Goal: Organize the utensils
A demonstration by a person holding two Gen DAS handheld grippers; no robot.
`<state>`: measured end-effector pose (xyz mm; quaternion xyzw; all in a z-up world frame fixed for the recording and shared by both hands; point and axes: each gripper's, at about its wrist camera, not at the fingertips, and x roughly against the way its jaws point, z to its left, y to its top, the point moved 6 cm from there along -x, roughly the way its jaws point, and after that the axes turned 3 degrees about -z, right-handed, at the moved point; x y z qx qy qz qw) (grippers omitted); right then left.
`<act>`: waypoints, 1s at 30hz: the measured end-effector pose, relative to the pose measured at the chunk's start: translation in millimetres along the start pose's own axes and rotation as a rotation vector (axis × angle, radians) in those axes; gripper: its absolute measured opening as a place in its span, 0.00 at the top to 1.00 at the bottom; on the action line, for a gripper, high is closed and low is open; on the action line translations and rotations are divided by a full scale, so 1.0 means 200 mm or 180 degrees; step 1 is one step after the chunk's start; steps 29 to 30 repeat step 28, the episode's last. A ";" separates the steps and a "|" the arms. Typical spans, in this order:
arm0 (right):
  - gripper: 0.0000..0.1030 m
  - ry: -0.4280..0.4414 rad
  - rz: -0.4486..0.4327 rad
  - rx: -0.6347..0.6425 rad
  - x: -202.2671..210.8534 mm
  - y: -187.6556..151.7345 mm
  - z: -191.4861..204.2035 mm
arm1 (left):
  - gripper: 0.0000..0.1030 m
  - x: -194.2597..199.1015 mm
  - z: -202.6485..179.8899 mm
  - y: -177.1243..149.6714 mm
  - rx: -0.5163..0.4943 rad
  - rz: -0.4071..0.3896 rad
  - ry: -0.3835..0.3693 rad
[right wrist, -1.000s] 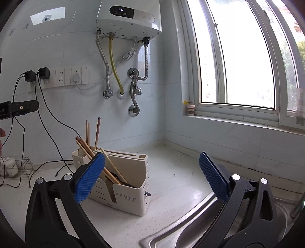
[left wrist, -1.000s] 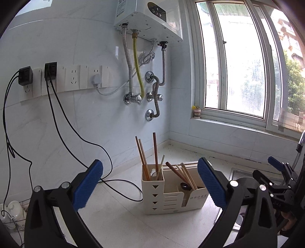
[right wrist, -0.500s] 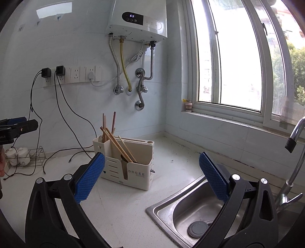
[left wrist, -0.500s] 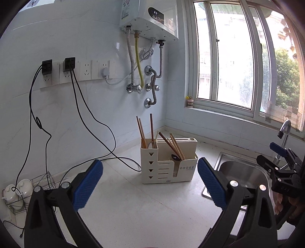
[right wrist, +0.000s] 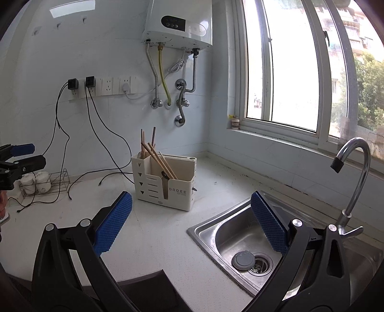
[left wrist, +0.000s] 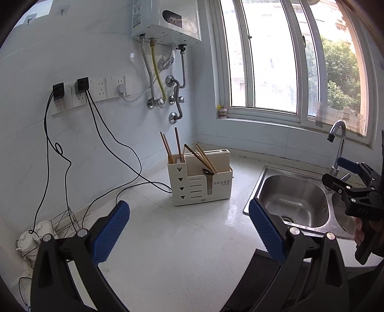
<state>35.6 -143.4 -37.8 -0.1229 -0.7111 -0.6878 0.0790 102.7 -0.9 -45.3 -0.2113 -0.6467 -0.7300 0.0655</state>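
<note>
- Two claws hang above the white desk, both spread wide with nothing between their blue pads.
- The left claw has its left pad and right pad over bare desk, the right one near the sink's near-left corner.
- The right claw has its left pad over the desk and its right pad over the steel sink.
- Each claw shows in the other's view: the right claw at the far right edge of the left wrist view, above the sink and held by a hand; the left claw at the far left edge of the right wrist view.
- The cream utensil holder stands upright on the desk ahead of both claws, well apart from them, near the corner of the walls and just left of the sink.
- Several wooden chopsticks stand in its narrow left compartment; more chopsticks lean slantwise in the wider front compartment, where a dark spoon also rests.
- A curved tap rises behind the sink; a grey stopper lies beside its drain.
- Black cables trail from wall sockets down onto the desk left of the holder.
- A white water heater hangs on the wall above, with hoses under it.
- A small jar sits on the window sill.
</note>
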 end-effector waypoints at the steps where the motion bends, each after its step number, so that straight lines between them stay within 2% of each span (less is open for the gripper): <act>1: 0.08 -0.0008 0.0010 -0.0003 0.01 -0.01 0.00 | 0.05 0.01 0.00 -0.01 -0.0005 0.0013 0.0003; 7: 0.08 -0.0078 0.0050 -0.0060 0.04 -0.04 -0.04 | 0.05 0.02 0.00 -0.04 0.0023 0.0096 -0.0004; 20: 0.08 -0.0090 0.0042 -0.0059 0.05 -0.05 -0.04 | 0.05 0.04 0.01 -0.01 -0.0006 0.0013 0.0095; 24: 0.08 -0.0126 0.0006 -0.0118 0.05 -0.04 -0.07 | 0.05 0.05 0.01 0.02 -0.0054 -0.0030 0.0203; 30: 0.08 -0.0135 0.0012 -0.0105 0.06 -0.04 -0.09 | 0.05 0.05 0.00 0.02 -0.0061 -0.0016 0.0195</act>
